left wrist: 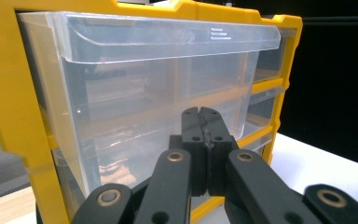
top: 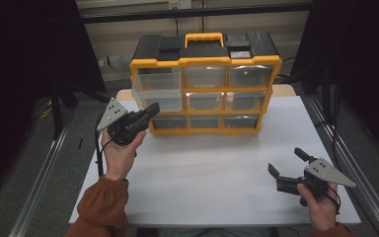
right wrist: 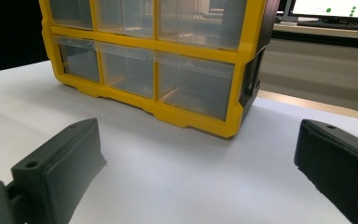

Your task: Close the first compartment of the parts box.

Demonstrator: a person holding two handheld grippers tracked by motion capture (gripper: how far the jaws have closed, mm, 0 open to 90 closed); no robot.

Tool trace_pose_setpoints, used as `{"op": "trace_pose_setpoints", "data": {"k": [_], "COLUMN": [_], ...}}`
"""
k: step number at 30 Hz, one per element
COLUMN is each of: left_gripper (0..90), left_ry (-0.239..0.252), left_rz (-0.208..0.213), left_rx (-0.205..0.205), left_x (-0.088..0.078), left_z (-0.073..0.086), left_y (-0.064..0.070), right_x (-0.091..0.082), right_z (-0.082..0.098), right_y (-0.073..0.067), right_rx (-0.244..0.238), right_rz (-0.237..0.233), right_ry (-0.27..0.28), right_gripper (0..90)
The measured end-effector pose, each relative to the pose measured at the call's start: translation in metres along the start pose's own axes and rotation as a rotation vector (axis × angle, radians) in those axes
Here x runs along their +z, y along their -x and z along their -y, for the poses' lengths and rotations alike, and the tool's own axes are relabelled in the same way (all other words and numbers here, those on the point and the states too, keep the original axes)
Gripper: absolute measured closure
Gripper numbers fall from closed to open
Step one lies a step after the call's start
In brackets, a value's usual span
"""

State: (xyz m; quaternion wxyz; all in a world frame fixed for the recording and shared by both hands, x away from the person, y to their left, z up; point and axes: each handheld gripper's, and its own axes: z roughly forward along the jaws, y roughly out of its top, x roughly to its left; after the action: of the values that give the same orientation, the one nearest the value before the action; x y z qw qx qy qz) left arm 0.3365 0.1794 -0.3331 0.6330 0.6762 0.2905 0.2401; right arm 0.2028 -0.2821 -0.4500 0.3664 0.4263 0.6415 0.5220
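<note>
A yellow and black organizer cabinet (top: 205,61) with clear plastic drawers stands at the back of the white table (top: 217,168). A clear drawer (top: 158,94) in its left column sticks out from the frame. My left gripper (top: 153,109) is shut with nothing between its jaws, held up at the lower front of that drawer. In the left gripper view the closed tips (left wrist: 204,112) point at the drawer's front (left wrist: 144,70); I cannot tell whether they touch it. My right gripper (top: 286,162) is open and empty, low over the table's near right part, facing the cabinet (right wrist: 191,49).
The cabinet has a yellow carry handle (top: 204,37) on its black top. Metal rails (top: 44,168) run along both sides of the table. Beyond the cabinet's right end a wooden surface (right wrist: 307,102) shows. The white tabletop in front of the cabinet is bare.
</note>
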Motion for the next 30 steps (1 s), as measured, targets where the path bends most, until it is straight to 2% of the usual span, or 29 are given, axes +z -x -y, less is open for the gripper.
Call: {"op": "trace_pose_setpoints", "data": {"k": [6, 11, 14, 20, 30], "left_gripper": [89.6, 89.7, 89.7, 90.0, 90.0], "left_ry": [0.006, 0.013, 0.013, 0.016, 0.011], "left_rz": [0.006, 0.001, -0.009, -0.017, -0.023], "left_rx": [0.003, -0.009, 0.0, -0.017, -0.003], "left_x": [0.0023, 0.0034, 0.0042, 0.0061, 0.009], "left_z": [-0.0008, -0.0019, -0.0011, -0.001, -0.0007], "left_y": [-0.0012, -0.0031, -0.0039, -0.0065, -0.0075], "right_x": [-0.0002, -0.0003, -0.0002, -0.0005, -0.0004], "right_z": [0.0, -0.0001, -0.0001, 0.0, -0.0001], "right_y": [0.0002, 0.0001, 0.0001, 0.0002, -0.0001], "right_rx": [-0.001, -0.001, 0.004, -0.001, 0.0], "right_rz": [-0.003, -0.002, -0.004, -0.004, -0.004], "right_ry": [0.0, 0.0, -0.001, -0.001, -0.001], "right_gripper": [0.7, 0.7, 0.7, 0.7, 0.8]}}
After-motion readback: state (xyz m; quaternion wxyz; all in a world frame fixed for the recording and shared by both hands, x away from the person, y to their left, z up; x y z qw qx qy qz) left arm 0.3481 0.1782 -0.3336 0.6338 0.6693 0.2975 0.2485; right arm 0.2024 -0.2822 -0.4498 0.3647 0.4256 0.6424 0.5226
